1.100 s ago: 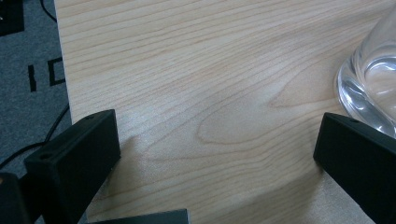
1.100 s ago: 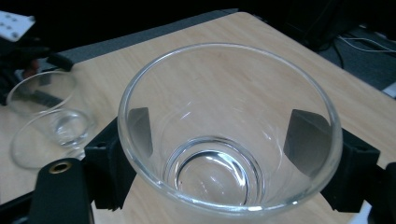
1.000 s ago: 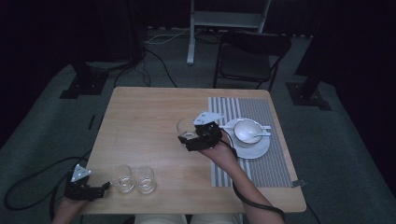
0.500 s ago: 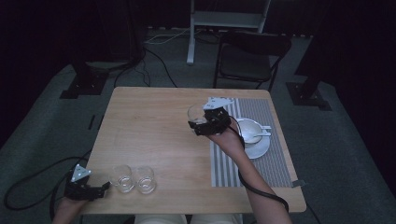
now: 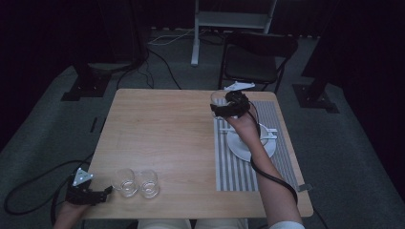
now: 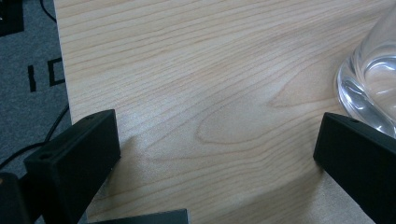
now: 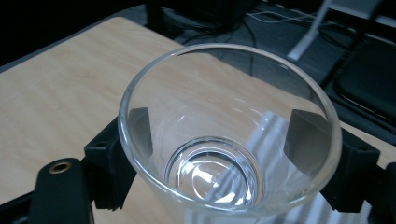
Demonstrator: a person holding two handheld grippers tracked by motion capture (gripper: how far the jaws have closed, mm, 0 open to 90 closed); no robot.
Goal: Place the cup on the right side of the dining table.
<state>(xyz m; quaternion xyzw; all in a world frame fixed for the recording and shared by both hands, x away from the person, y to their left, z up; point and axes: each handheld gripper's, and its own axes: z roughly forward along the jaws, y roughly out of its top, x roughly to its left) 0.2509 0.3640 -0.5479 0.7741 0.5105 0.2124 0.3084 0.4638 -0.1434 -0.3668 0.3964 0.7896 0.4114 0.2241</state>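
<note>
A person sits at a pale wooden table (image 5: 162,138) in a dim room, with a black two-jaw gripper in each hand. The right gripper (image 5: 224,109) is stretched to the far side of the table, at the upper left corner of a grey striped placemat (image 5: 239,171). Its jaws are closed on either side of a clear, empty drinking glass (image 7: 229,135), which stands upright between them; in the right gripper view both black jaws press against the glass wall, seen through it. From these views it is not clear whether the glass rests on the table or is held just above it. A white plate (image 5: 239,145) with a white cup on it sits on the placemat, partly covered by the person's right forearm.

The left gripper (image 5: 102,193) lies at the near left corner of the table, its jaws spread wide with bare wood between them. Two more clear glasses (image 5: 136,182) stand side by side just beside it; the nearer one's base shows next to one jaw in the left gripper view.

A black chair (image 5: 258,57) stands beyond the table.
</note>
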